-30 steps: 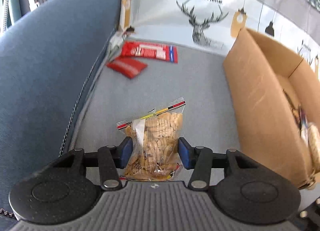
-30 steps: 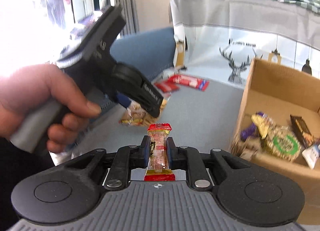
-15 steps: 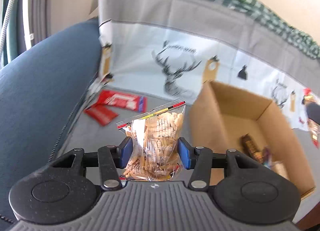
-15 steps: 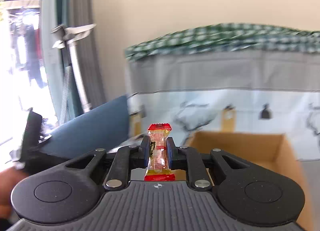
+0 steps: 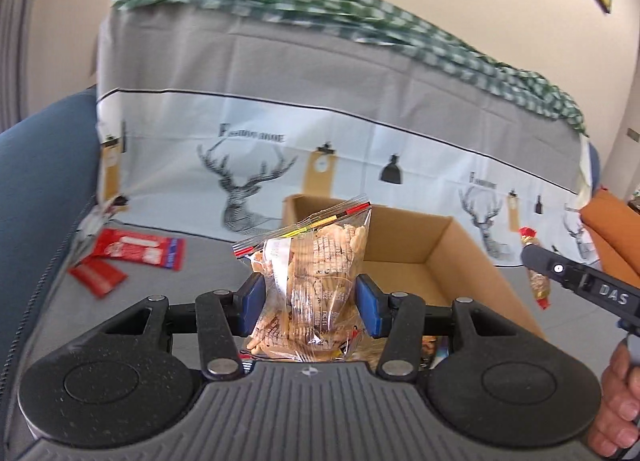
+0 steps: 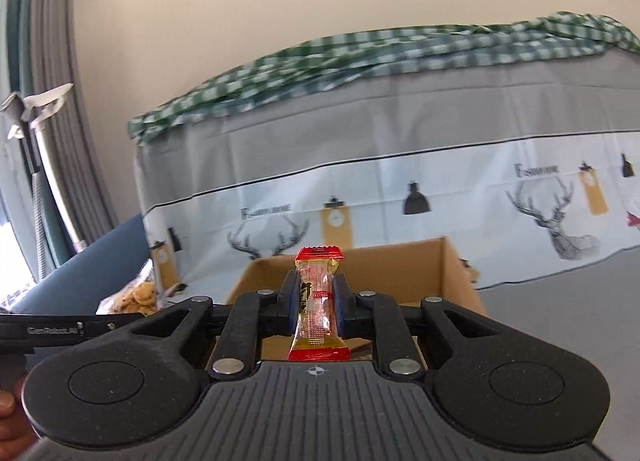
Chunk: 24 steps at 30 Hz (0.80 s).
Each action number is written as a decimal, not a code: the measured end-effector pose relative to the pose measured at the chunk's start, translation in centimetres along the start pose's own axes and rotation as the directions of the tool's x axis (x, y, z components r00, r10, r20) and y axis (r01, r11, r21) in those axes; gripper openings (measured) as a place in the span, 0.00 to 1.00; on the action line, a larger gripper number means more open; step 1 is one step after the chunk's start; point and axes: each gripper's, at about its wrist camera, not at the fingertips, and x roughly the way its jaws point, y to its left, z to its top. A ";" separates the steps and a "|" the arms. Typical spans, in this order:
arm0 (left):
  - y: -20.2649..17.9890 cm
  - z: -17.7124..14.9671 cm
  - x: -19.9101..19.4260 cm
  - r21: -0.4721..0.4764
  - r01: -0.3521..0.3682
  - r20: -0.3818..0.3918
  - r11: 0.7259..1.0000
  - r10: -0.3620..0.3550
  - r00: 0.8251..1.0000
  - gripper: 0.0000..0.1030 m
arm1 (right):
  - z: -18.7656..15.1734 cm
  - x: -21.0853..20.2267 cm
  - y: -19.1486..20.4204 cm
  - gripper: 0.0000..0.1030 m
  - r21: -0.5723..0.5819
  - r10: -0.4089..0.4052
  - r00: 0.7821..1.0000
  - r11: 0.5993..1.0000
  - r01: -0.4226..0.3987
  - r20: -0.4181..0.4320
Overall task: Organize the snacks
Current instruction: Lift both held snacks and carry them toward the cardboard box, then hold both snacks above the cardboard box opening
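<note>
Since the earlier frames both grippers have risen from the sofa seat and now sit over the cardboard box [image 5: 404, 249], each with its load unchanged.

Left gripper [image 5: 311, 298]: blue pads closed against the sides of one clear zip bag of biscuits [image 5: 316, 281]; bag upright, its striped seal above the fingers, held over the near edge of the box.

Right gripper [image 6: 316, 303]: fingers nearly together, pinching one red-and-clear wrapped candy bar [image 6: 317, 301], upright, above the box opening. From the left wrist view the same bar shows at the right edge, beside the right hand [image 5: 618, 409].

Count on the grey seat cushion [image 5: 168, 301]: two red packets, one long red wrapper [image 5: 140, 252] and one smaller red packet [image 5: 96, 276], just beside each other near the blue sofa arm [image 5: 36, 197], well apart from the box.

Box contents: mostly hidden behind the grippers; count cannot be told.

Behind the box: deer-print cloth [image 5: 248, 149], with one green checked cloth [image 5: 320, 9] on top.
</note>
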 end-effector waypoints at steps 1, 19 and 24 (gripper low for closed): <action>-0.4 0.0 0.1 0.005 0.008 0.002 1.000 -0.008 1.000 0.52 | 0.0 -0.1 -0.4 0.17 0.003 -0.010 1.000 1.000 0.010 0.001; -5.3 2.7 1.9 0.117 0.123 0.100 0.986 -0.135 0.986 0.52 | 0.0 0.1 -1.8 0.17 0.002 -0.119 0.993 0.993 0.119 0.020; -5.9 1.6 2.7 0.150 0.150 0.069 0.977 -0.162 0.984 0.52 | -0.1 0.8 -1.3 0.17 -0.022 -0.127 0.992 0.992 0.127 0.009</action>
